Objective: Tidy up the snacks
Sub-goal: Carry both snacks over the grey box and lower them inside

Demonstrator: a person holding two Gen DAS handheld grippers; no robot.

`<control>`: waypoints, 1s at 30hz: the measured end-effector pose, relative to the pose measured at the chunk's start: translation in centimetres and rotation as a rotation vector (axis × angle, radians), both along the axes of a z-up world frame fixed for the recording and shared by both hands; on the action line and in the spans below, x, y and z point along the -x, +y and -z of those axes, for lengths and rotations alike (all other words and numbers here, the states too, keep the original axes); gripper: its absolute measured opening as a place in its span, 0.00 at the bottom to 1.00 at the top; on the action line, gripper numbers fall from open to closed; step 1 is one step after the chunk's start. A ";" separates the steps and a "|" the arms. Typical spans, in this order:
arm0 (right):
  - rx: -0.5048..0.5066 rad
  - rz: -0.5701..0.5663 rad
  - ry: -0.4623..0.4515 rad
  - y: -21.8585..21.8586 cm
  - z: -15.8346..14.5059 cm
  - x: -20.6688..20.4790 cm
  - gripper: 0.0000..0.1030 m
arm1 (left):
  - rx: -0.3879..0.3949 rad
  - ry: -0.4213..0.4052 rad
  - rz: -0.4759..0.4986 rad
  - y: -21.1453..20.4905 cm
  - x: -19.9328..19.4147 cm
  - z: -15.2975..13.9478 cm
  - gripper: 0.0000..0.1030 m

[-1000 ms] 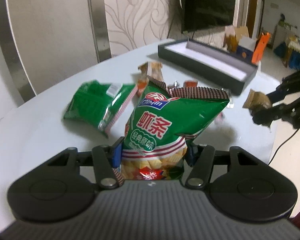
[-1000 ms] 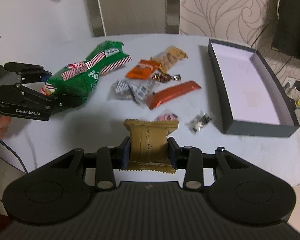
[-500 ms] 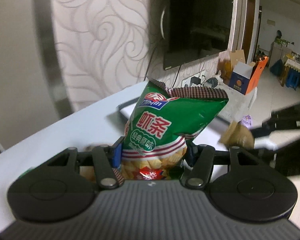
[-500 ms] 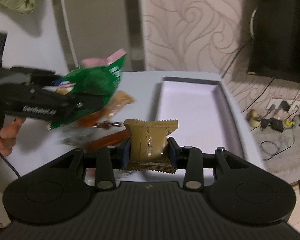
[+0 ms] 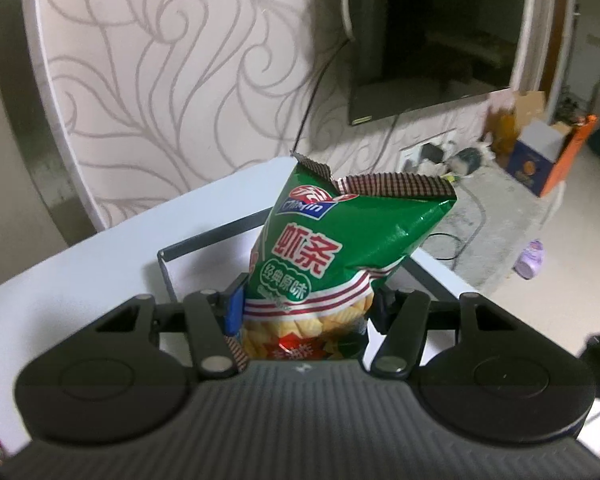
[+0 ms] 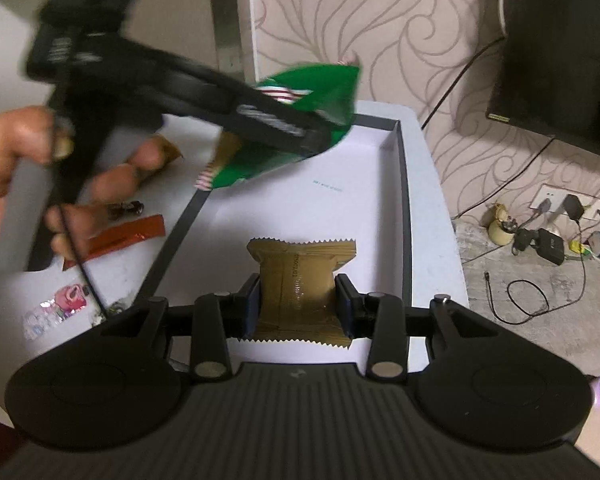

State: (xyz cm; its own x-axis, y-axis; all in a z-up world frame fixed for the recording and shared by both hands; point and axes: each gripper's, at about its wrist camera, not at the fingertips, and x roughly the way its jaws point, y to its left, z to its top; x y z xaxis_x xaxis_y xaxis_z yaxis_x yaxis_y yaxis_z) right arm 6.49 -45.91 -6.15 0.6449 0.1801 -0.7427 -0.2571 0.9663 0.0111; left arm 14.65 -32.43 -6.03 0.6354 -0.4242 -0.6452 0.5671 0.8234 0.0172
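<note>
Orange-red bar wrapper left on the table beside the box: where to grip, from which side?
Grip the orange-red wrapper across its narrow width near the middle, coming from above. It lies flat on the table, long and thin, angled beside the box, so the fingers straddle its long edges. A hand partly covers its far end.

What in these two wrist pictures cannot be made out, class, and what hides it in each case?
- Left wrist view: the floor of the grey box is mostly hidden behind the green crisp bag in the left claw.
- Right wrist view: the left claw's body is motion-blurred; its lettering is unreadable.
- Right wrist view: print on the brown packet in the right claw is too small.
- Right wrist view: the hand covers some loose snacks.
</note>
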 end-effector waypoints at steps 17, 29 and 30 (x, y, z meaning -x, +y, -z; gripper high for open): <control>0.008 -0.088 0.032 -0.3 1.9 -1.6 0.42 | -0.079 0.011 -0.120 -2.1 -3.5 2.3 0.61; 0.024 -0.070 0.038 -0.6 2.3 -2.4 0.42 | -0.066 0.021 -0.108 -2.2 -3.3 2.0 0.71; 0.026 -0.073 0.037 -0.5 2.4 -2.5 0.42 | -0.070 0.021 -0.107 -2.3 -3.2 1.9 0.72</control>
